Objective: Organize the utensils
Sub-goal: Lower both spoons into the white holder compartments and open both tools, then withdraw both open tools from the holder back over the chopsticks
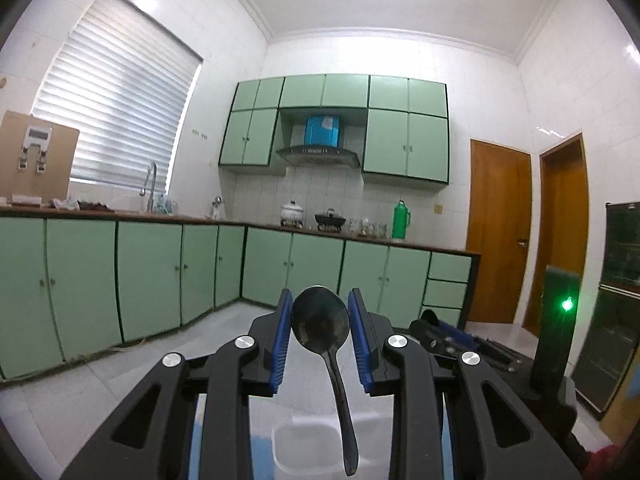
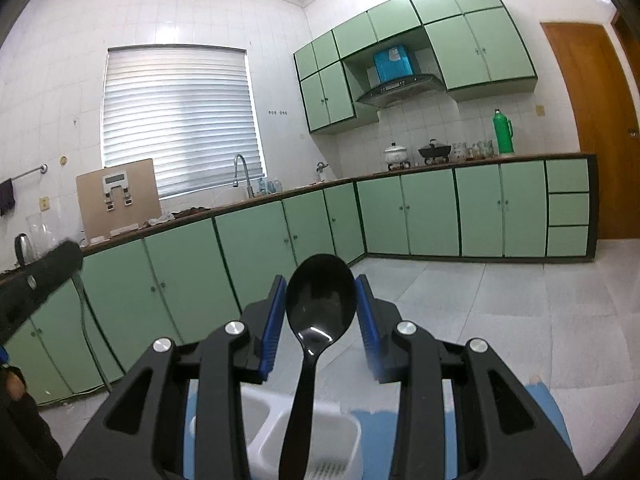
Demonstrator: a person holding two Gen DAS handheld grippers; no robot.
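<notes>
step: carrying | left tool (image 1: pixel 319 328) grips metal spoon (image 1: pixel 320 322) by its bowl, right tool (image 2: pixel 322 308) grips black spoon (image 2: pixel 320 300), both above white caddy (image 2: pixel 320 432) | next: I lower each handle-first into a compartment

A metal spoon (image 1: pixel 320 322) stands bowl-up between the two fingers of the left gripper (image 1: pixel 320 304), its handle running down over a plastic bin (image 1: pixel 296 446) below. In the right wrist view, a plastic spoon (image 2: pixel 320 300) stands the same way between the fingers of the right gripper (image 2: pixel 321 292), above a divided bin (image 2: pixel 260 416) resting on a mat (image 2: pixel 544 408). Behind both, a counter (image 2: pixel 440 162) wraps around the room's corner over floor cabinets (image 2: pixel 428 212). On the counter sit two pots (image 2: pixel 434 151), glasses and a flask (image 2: pixel 503 133), beneath a range hood (image 2: pixel 400 88) flanked by wall cabinets (image 2: pixel 480 48). A faucet (image 2: pixel 242 174) stands before the window (image 2: pixel 180 116); a door (image 2: pixel 596 120) lies right of the counter.
</notes>
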